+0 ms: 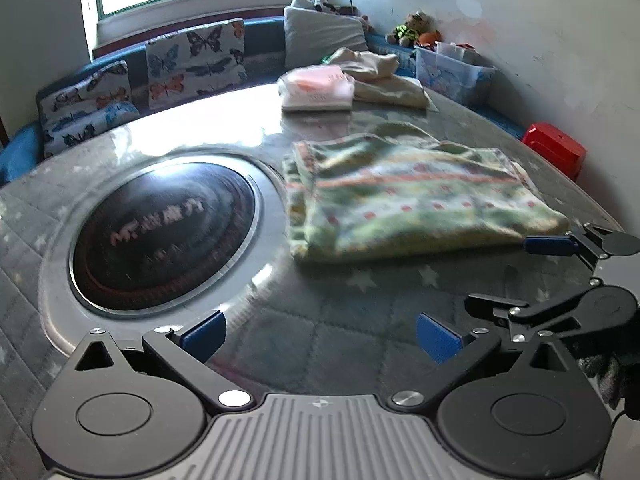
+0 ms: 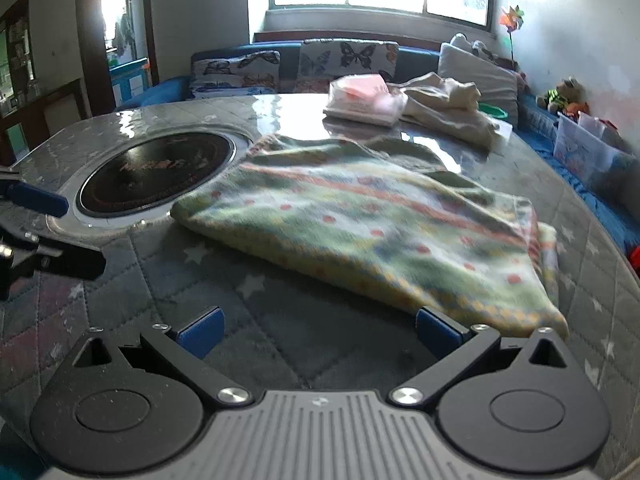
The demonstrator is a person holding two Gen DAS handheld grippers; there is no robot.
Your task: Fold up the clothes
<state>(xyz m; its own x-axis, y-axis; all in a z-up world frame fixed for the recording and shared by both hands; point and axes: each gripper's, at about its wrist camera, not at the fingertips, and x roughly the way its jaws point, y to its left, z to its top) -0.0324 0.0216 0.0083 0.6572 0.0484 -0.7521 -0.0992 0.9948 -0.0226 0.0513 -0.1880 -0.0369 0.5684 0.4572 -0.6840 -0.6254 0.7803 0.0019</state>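
Green patterned garment (image 2: pixel 360 232), mid-frame on the bench (image 2: pixel 280 344), looks soft and floppy; pinch the near folded edge. Both grippers' jaws gape empty: left gripper (image 1: pixel 320 336), right gripper (image 2: pixel 318 332).

butterfly cushions (image 1: pixel 192 60) | teddy bear (image 1: pixel 414 28) | red stool (image 1: pixel 556 148) | plastic bin (image 1: pixel 452 68)

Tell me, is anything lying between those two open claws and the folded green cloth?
Nothing visible does. Only bare quilted table lies between the left gripper and the green patterned cloth; the right gripper is at its near edge.
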